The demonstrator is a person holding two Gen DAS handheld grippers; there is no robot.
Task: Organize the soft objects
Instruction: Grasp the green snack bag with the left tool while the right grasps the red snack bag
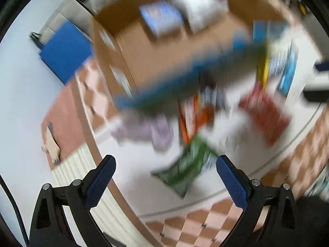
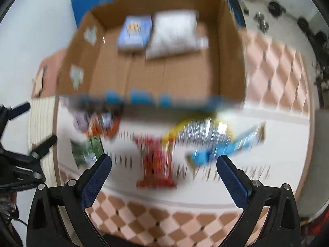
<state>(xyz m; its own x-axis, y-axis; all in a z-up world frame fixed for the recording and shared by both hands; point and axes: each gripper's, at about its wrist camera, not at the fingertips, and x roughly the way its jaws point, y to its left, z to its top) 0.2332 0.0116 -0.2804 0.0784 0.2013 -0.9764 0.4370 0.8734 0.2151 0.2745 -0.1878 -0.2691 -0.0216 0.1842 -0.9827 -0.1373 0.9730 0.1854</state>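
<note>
Both views are motion-blurred. An open cardboard box (image 2: 230,65) stands at the back of a white mat and holds a blue pack (image 2: 134,34) and a white pack (image 2: 174,34). In front of it lie soft packets: red (image 2: 157,162), blue (image 2: 222,148), silver-yellow (image 2: 197,131), orange (image 2: 104,126), green (image 2: 86,149), lilac (image 2: 79,118). My right gripper (image 2: 164,162) is open and empty above the red packet. My left gripper (image 1: 165,162) is open and empty just above the green packet (image 1: 185,168); it also shows at the left edge of the right wrist view (image 2: 35,123).
The box (image 1: 144,61) fills the top of the left wrist view. The white mat (image 2: 185,191) lies on a pink checkered floor (image 2: 144,222). A blue board (image 1: 63,51) leans at the back left. Dark weights (image 2: 275,8) lie at the far right.
</note>
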